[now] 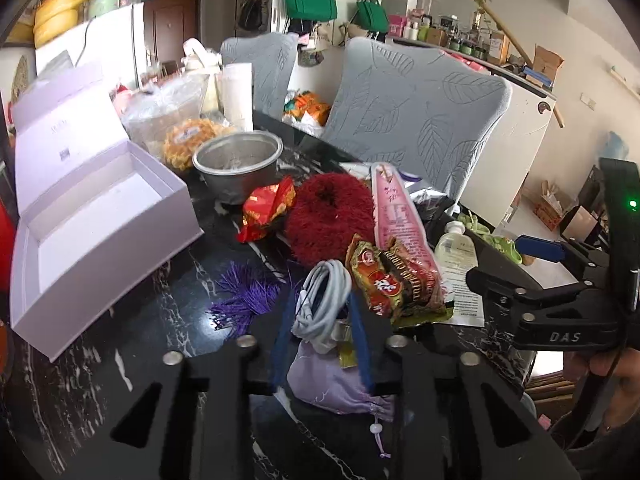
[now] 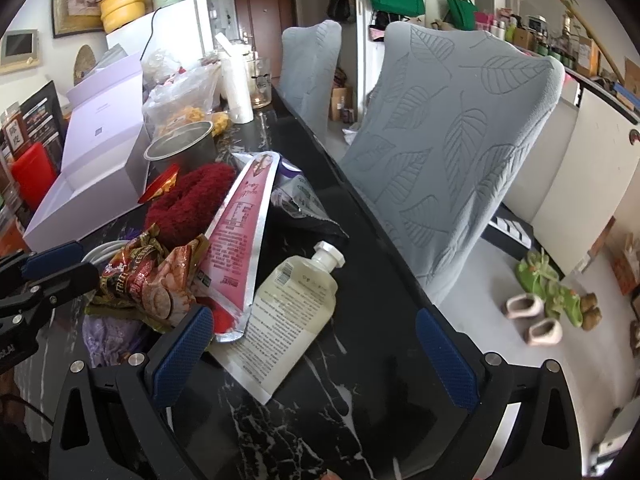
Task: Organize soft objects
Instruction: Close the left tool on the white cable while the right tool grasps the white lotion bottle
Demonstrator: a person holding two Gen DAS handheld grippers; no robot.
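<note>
Our left gripper (image 1: 322, 322) has its jaws drawn narrow around a coiled white cable (image 1: 322, 304), the pads pressing its sides, just above a lilac pouch (image 1: 332, 380) on the black marbled counter (image 1: 140, 340). Our right gripper (image 2: 316, 354) stands wide with nothing between its fingers, over a white spout pouch (image 2: 288, 320). A red fluffy ring (image 1: 326, 216) lies behind the cable, a purple tassel (image 1: 244, 296) to its left, near the open white box (image 1: 100, 208).
</note>
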